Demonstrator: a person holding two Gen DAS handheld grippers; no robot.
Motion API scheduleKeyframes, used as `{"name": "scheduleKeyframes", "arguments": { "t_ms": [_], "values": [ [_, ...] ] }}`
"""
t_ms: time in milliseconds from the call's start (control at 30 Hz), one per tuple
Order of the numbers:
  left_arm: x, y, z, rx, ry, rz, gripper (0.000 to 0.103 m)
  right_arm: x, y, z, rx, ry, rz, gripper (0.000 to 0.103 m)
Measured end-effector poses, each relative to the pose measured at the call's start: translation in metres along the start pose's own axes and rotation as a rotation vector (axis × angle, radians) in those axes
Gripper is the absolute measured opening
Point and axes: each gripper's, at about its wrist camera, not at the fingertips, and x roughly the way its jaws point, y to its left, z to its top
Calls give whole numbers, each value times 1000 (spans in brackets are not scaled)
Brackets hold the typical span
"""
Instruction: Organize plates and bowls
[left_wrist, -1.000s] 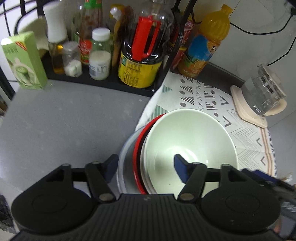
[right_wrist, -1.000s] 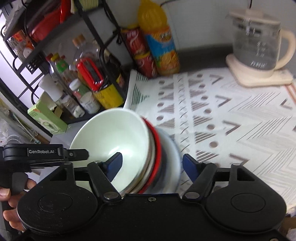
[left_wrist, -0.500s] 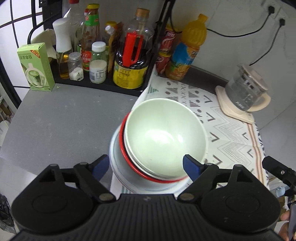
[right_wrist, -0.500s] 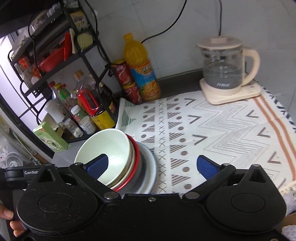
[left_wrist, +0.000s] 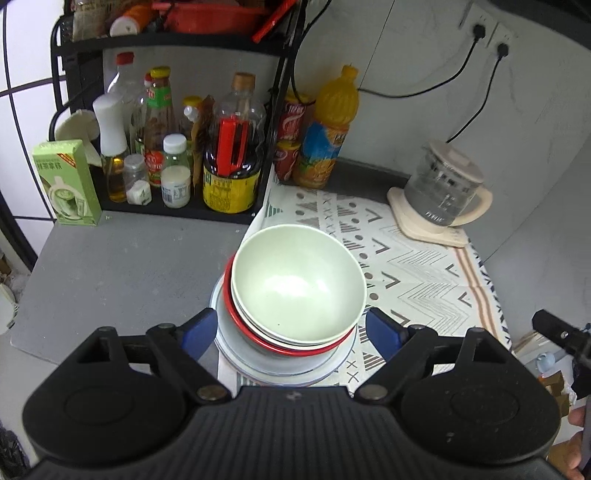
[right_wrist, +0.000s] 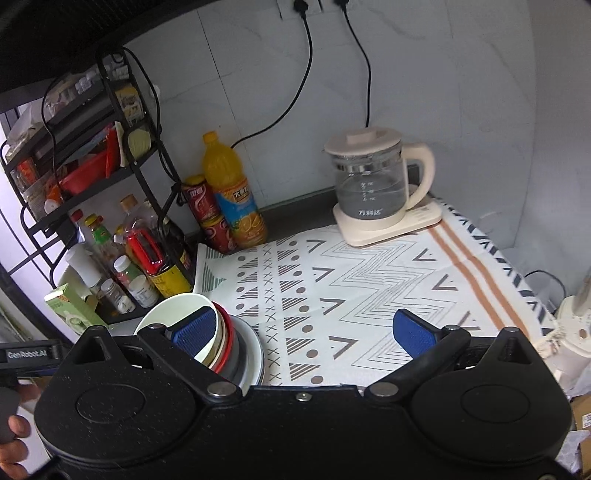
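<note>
A pale green bowl (left_wrist: 295, 284) sits on top of a stack: a red-rimmed bowl (left_wrist: 236, 314) under it and a grey-white plate (left_wrist: 229, 350) at the bottom. The stack rests at the left edge of the patterned cloth (left_wrist: 413, 273). My left gripper (left_wrist: 291, 328) is open and empty, above and behind the stack. My right gripper (right_wrist: 299, 332) is open and empty, to the right of the stack; the green bowl (right_wrist: 166, 314), the red rim (right_wrist: 225, 343) and the plate (right_wrist: 251, 358) show at its left finger.
A black rack with sauce bottles (left_wrist: 229, 162) and a green carton (left_wrist: 66, 184) stand at the back left. An orange juice bottle (left_wrist: 325, 133) and red cans (right_wrist: 207, 214) stand at the wall. A glass kettle (right_wrist: 373, 184) sits at the back right. Grey counter (left_wrist: 122, 266) lies to the left.
Both grippers have opened wider and pulled back and up from the stack. The stack of bowls now sits flat on the cloth instead of tilted between the fingers.
</note>
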Motion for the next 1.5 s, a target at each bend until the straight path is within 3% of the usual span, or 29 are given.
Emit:
{"name": "scheduleKeyframes", "arguments": {
  "t_ms": [267,333,433,700,867,1500],
  "values": [
    [-28,29,-17,82,-13,-22,95,-30,29,-24,-9,-47,-86,103],
    [-33,36,-22,113,-22,-12,103,-37,38,-34,-16,-55,-90,103],
    [-35,45,-33,165,-29,6,103,-47,48,-49,4,-53,-101,103],
    [-51,68,-61,182,-12,-56,103,-76,65,-92,29,-50,-165,103],
    [-61,74,-76,207,-10,-74,103,-95,75,-114,7,-91,-233,103],
    [-117,121,-100,223,-82,-79,103,-138,106,-153,29,-71,-243,103]
  ]
}}
